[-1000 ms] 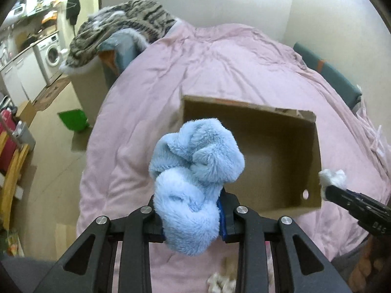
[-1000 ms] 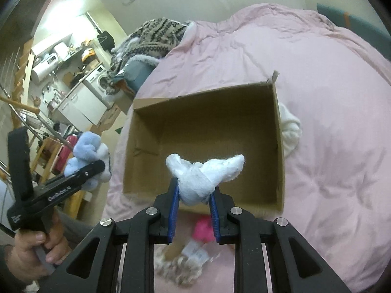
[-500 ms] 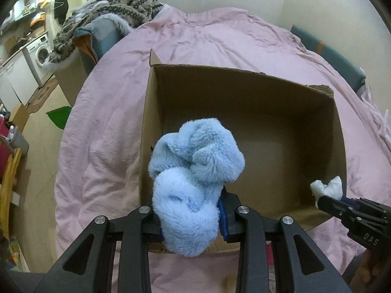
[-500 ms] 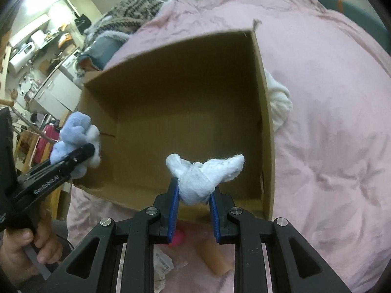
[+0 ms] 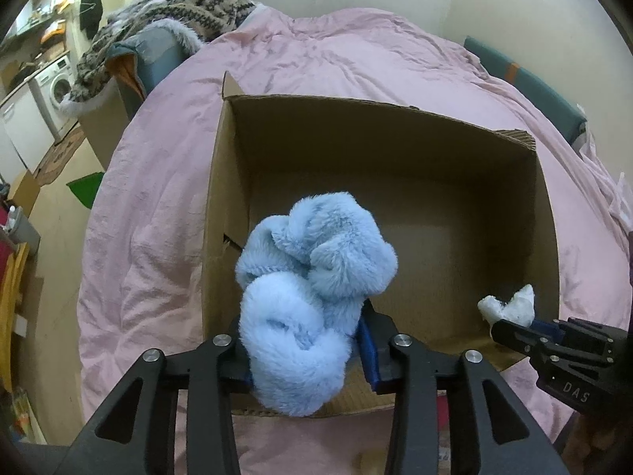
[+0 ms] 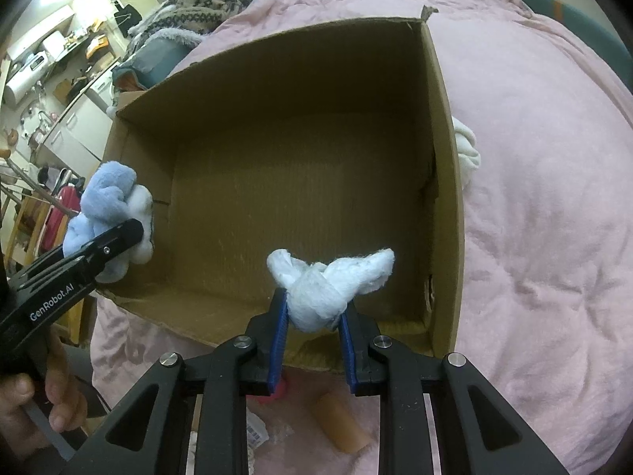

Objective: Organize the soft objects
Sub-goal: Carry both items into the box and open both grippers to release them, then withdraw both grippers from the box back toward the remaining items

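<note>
Left wrist view: the fluffy light-blue plush bundle (image 5: pixel 308 297) sits between the jaws of the left gripper (image 5: pixel 306 360), hanging over the near left corner of the open brown cardboard box (image 5: pixel 395 118).
Left jaws: just been opening; the blue pad on the right side stands slightly clear of the fur, the other pad is hidden by it, so the plush looks loosely cradled rather than clamped. Whether it is fully freed cannot be told.
Right wrist view: the small knotted white cloth wad (image 6: pixel 328 281) is clenched between the blue pads of the right gripper (image 6: pixel 314 340), held above the near right part of the box.
Box state: floor bare; nothing lies inside yet.
Box location: on the pink quilted bed cover (image 6: pixel 534 198).
Done: both soft items are brought over the box opening.
Left, judged: letting both items down into the box, then fetching the others.
Other soft items outside the box: a white cloth lump (image 6: pixel 467 150) touching the outer right wall; a pink object (image 6: pixel 279 390) and a tan cylinder (image 6: pixel 340 423) on the bed just before the near wall.
Progress, judged: early; no item is stowed.
</note>
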Tool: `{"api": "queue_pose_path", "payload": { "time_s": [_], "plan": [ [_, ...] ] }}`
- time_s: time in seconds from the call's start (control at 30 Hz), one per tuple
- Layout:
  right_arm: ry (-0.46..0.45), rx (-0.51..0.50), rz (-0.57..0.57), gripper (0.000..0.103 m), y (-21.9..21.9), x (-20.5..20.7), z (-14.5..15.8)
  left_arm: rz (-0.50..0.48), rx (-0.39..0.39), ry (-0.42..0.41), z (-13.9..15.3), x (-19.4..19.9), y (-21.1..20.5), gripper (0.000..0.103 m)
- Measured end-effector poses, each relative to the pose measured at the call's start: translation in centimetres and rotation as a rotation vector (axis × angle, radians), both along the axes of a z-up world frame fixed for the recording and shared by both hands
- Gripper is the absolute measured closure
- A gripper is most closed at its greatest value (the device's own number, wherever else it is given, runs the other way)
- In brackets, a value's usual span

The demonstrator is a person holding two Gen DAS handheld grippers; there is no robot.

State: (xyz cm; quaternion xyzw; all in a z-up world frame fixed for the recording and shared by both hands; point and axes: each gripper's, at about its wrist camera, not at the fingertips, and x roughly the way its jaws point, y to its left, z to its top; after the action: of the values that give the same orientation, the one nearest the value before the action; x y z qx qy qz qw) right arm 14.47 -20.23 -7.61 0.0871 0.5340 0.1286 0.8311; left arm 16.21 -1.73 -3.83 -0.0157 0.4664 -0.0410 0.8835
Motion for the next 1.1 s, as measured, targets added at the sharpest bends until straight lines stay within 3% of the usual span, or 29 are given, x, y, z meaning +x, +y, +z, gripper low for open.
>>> {"api": "queue_pose_path", "payload": {
  "time_s": [0.4,0.5,0.57,0.63,0.67,0.7,0.77,1.1],
  "plan": [
    [-0.002,-0.002,0.025,0.078,0.4,-0.4,0.2,-0.023,0.023,-0.007,0.0,-0.3,-0.3,0.055],
    [0.002,0.004,0.023,0.078,0.2,-0.4,0.2,-0.027,0.027,-0.02,0.2,-0.5,-0.4,0.045],
    [0.003,0.007,0.021,0.077,0.1,-0.4,0.2,-0.022,0.035,-0.029,0.5,-0.6,-0.5,0.025],
    [0.004,0.022,0.018,0.075,0.0,-0.3,0.3,-0.017,0.048,-0.044,0.7,-0.7,-0.8,0.024],
    [0.005,0.032,0.013,0.066,-0.2,-0.3,0.3,-0.016,0.055,-0.049,0.8,-0.7,-0.8,0.024],
    [0.004,0.041,0.003,0.045,-0.4,-0.3,0.4,-0.015,0.058,-0.049,0.8,-0.7,-0.8,0.024],
    [-0.012,0.063,-0.029,0.024,-1.1,-0.3,0.7,-0.007,0.053,-0.051,1.0,-0.6,-0.7,0.024],
    [-0.03,0.087,-0.065,0.024,-2.1,-0.2,1.3,0.035,0.002,-0.087,2.4,-0.6,0.3,0.024]
  ]
}}
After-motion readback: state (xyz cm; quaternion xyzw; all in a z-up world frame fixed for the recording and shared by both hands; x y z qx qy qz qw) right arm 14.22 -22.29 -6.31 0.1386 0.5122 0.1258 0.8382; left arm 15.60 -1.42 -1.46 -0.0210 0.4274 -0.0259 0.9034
